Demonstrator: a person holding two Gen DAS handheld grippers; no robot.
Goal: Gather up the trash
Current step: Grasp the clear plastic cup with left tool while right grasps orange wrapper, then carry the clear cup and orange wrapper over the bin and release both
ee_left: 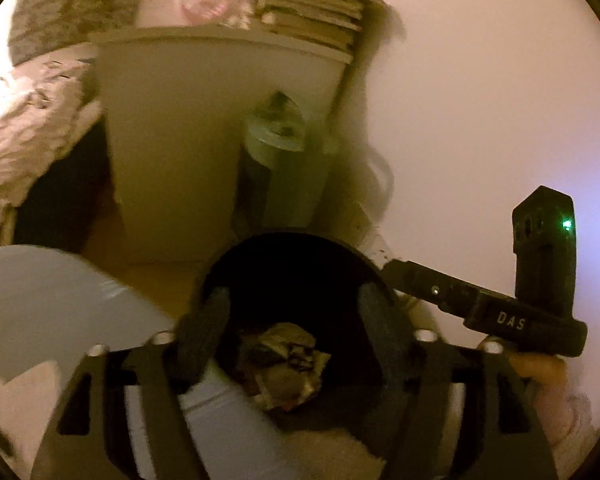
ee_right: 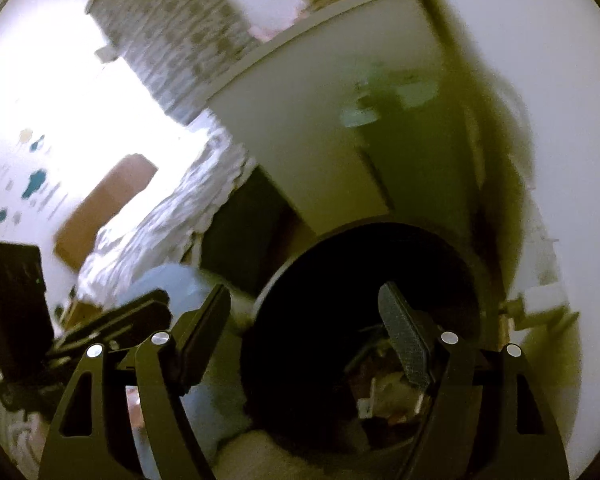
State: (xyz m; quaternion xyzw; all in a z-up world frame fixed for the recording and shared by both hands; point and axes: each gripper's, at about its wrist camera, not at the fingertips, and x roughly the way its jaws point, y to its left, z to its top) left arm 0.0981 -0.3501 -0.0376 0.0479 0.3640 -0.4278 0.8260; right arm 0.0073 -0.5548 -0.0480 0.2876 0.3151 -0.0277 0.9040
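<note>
A black round trash bin (ee_left: 292,256) stands on the floor below my left gripper (ee_left: 296,312), whose jaws are wide open over its mouth. A crumpled brownish wad of trash (ee_left: 288,364) sits between the open fingers, inside or just above the bin; I cannot tell which. The right gripper's body (ee_left: 540,280) shows at the right of the left wrist view. In the right wrist view my right gripper (ee_right: 308,316) is open and empty over the same bin (ee_right: 364,264), with scraps of trash (ee_right: 384,392) in its bottom. The left gripper's body (ee_right: 20,308) shows at the left.
A white bedside cabinet (ee_left: 204,128) stands behind the bin, with a stack of books (ee_left: 312,8) on top. A bed with patterned bedding (ee_left: 28,120) is at left. A light blue object (ee_left: 56,296) lies left of the bin. A white wall (ee_left: 500,100) is at right.
</note>
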